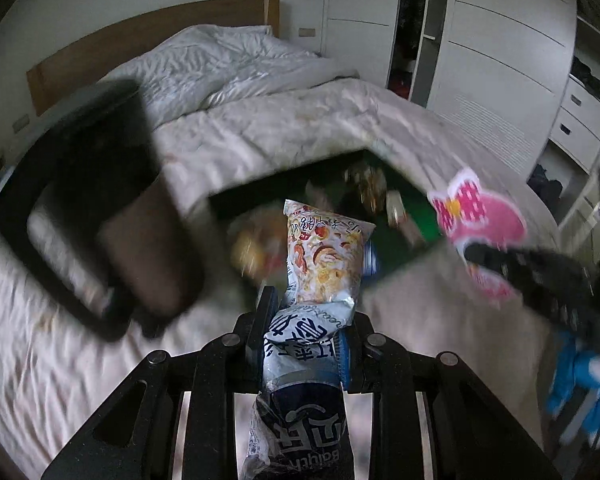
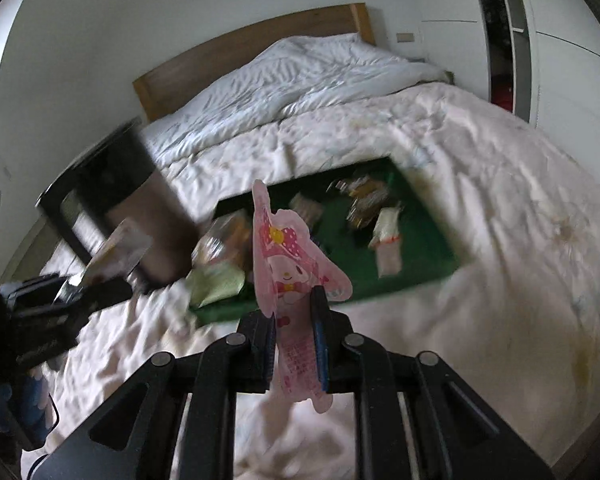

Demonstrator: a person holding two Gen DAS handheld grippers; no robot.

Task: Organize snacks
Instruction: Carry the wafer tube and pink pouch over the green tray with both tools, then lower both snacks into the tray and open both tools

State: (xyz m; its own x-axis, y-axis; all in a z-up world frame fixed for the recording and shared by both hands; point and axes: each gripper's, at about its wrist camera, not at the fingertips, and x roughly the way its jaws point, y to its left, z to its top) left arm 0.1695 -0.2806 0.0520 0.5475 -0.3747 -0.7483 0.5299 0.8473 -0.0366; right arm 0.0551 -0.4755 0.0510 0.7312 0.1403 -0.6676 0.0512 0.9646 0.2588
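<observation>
A pink, rabbit-shaped plastic snack packet [image 2: 290, 276] printed with a cartoon face stood upright between the blue-padded jaws of the right tool [image 2: 294, 344], which were closed tight on its lower half, holding it in the air above the near edge of a green rectangular mat [image 2: 428, 248] spread on the bed. The left tool [image 1: 306, 344] was likewise clamped shut, its jaws pinching a string of joined snack bags: a white packet with blue characters [image 1: 300, 336] at the pads, a pale crinkled bag printed with orange and red snack pictures [image 1: 324, 256] rising above it, and a dark navy bag [image 1: 300, 428] hanging below toward the camera. On the green mat lay several more small wrapped snacks [image 2: 364, 200], blurred by motion, among them a white sachet [image 2: 388, 236] and a pale green pouch [image 2: 216, 284] at the mat's near left corner. A dark, open-topped rectangular bin [image 2: 112, 200] with black rim stood tilted just left of the mat on the rumpled pinkish quilt [image 2: 500, 184]. Beyond it lay a bunched white duvet [image 2: 300, 76] against a wooden headboard [image 2: 236, 44], with white wardrobe doors [image 1: 500, 40] along the right wall.
</observation>
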